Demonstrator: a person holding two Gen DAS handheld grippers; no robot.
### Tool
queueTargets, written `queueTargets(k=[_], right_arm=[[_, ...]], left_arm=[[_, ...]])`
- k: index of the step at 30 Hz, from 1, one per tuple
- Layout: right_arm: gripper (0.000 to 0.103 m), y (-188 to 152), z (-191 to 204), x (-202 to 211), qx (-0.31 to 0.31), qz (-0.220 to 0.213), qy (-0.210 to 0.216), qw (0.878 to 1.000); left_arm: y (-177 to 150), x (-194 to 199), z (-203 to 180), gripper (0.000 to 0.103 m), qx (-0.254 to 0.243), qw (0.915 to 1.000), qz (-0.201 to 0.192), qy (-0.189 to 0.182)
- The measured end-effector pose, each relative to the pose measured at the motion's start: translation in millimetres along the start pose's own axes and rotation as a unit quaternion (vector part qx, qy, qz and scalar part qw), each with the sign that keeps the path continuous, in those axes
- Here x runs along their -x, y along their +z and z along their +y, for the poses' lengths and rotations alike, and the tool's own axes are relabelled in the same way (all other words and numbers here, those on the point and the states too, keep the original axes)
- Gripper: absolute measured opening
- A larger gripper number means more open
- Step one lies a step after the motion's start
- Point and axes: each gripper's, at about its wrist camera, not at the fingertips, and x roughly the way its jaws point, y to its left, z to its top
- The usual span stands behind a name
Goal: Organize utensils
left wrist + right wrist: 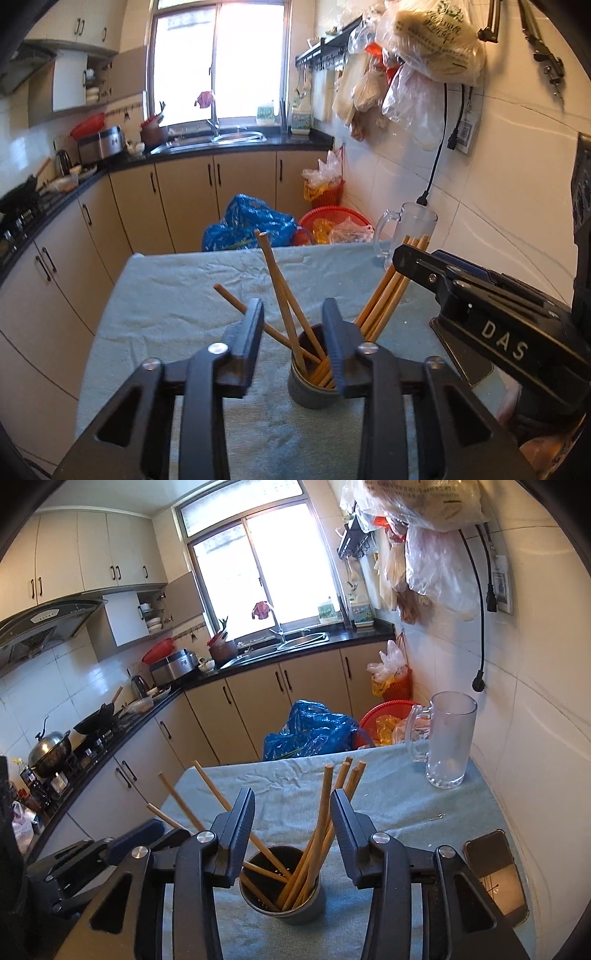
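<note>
Chopsticks point(317, 834) fanned loosely in dark cup point(284, 897) on towel-covered surface point(388, 797). Left tongs point(293, 332) and right tongs point(291, 823) both apart, gripping nothing. Risk: clipping splayed sticks, tipping cup.

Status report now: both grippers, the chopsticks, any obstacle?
Left gripper open, right gripper open, both empty. Chopsticks in cup. Nothing blocking.

White letters "DAS" stand on the side of the right tool point(417, 266).
</note>
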Motion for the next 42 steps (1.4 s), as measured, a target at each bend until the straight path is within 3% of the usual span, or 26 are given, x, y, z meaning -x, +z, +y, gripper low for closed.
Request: queueTargets(k=[11, 18, 25, 33, 42], right_arm=[[0.056, -3.2, -0.6, 39.4, -0.002, -0.015, -0.008, 1.0], [0.062, -26.3, -2.9, 56.9, 0.021, 0.001, -0.022, 1.0], [0.065, -66.1, -6.6, 69.8, 0.029, 0.03, -0.034, 0.999], [0.067, -101.9, -5.0, 84.7, 0.021, 0.05, -0.032, 0.998], [0.073, -134.8, 3.7, 113.1, 0.046, 0.047, -0.047, 0.997]], left_arm=[[-17.3, 26.0, 10.1, 0.046, 0.016, 0.9997, -0.001, 0.019], [-37.1, 53.3, 17.0, 0.072, 0.03, 0.998, -0.02, 0.053], [-63.4, 105.4, 4.1, 0.099, -0.017, 0.9883, -0.1, 0.114], [-93.9, 147.3, -9.7, 0.101, -0.028, 0.985, -0.122, 0.118], [-122.3, 181.2, -10.3, 0.103, -0.003, 0.9837, -0.137, 0.116]])
